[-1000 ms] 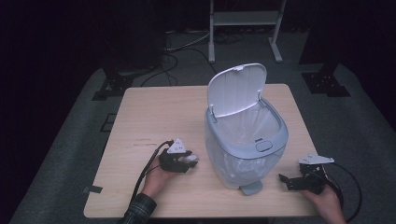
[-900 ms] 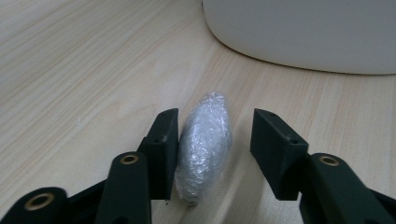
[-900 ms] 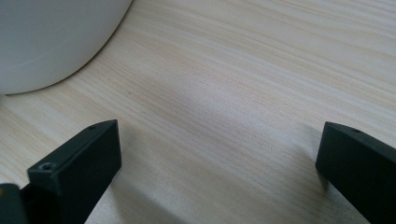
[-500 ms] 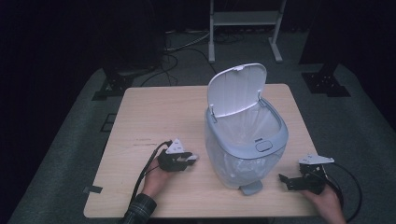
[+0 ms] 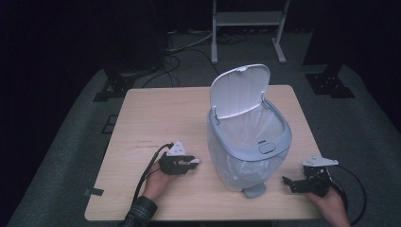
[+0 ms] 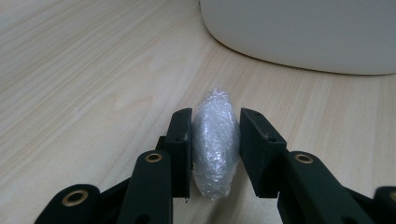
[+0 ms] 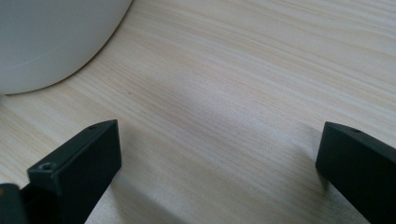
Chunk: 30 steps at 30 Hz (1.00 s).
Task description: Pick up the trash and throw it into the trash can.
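While the left gripper [image 6: 215,140] clamps its jaws on a wad of clear plastic wrap [image 6: 215,142] beside the open-lidded bin [image 5: 249,137] on the bench [image 5: 156,118], the right gripper [image 5: 295,182] rests with jaws spread wide, empty.

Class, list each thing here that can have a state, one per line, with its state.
Bin lid: open, raised.
Bin: upright, lined with a clear bag.
Left gripper: shut on a plastic wad.
Right gripper: open, holding nothing.
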Each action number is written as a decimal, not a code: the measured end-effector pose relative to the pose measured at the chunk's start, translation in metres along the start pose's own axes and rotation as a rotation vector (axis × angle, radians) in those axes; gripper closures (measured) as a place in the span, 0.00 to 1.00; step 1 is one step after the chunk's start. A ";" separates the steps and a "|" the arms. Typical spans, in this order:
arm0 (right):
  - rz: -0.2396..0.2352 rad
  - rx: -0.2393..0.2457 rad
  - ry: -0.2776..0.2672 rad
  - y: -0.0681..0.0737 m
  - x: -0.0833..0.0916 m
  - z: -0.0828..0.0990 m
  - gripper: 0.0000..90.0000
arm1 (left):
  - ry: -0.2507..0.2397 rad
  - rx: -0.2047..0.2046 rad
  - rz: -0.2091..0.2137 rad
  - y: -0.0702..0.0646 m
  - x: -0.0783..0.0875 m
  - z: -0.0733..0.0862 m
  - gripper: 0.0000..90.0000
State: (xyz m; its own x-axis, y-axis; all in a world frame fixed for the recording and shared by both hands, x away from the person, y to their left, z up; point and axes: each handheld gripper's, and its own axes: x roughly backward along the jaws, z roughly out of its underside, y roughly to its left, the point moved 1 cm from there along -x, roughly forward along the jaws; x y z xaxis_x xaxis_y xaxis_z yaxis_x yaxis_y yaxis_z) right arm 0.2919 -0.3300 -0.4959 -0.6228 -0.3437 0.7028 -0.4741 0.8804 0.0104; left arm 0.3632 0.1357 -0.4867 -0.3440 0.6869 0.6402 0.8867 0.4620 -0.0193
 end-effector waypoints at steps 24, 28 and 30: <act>0.000 0.000 0.000 0.000 0.000 0.000 0.00 | -0.098 0.037 0.070 -0.004 0.033 -0.009 0.73; 0.000 0.001 0.001 0.000 0.000 0.000 0.00 | -0.104 0.034 0.079 -0.004 0.037 -0.010 0.73; 0.000 0.001 0.001 0.000 0.000 0.000 0.00 | -0.113 0.039 0.082 -0.004 0.039 -0.011 0.73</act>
State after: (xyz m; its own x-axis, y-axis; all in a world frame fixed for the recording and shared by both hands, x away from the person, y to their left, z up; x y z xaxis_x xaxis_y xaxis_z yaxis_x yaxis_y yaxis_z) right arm 0.2918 -0.3300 -0.4958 -0.6221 -0.3433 0.7037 -0.4744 0.8802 0.0100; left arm 0.3496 0.1547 -0.4532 -0.3049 0.7810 0.5450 0.9015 0.4212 -0.0992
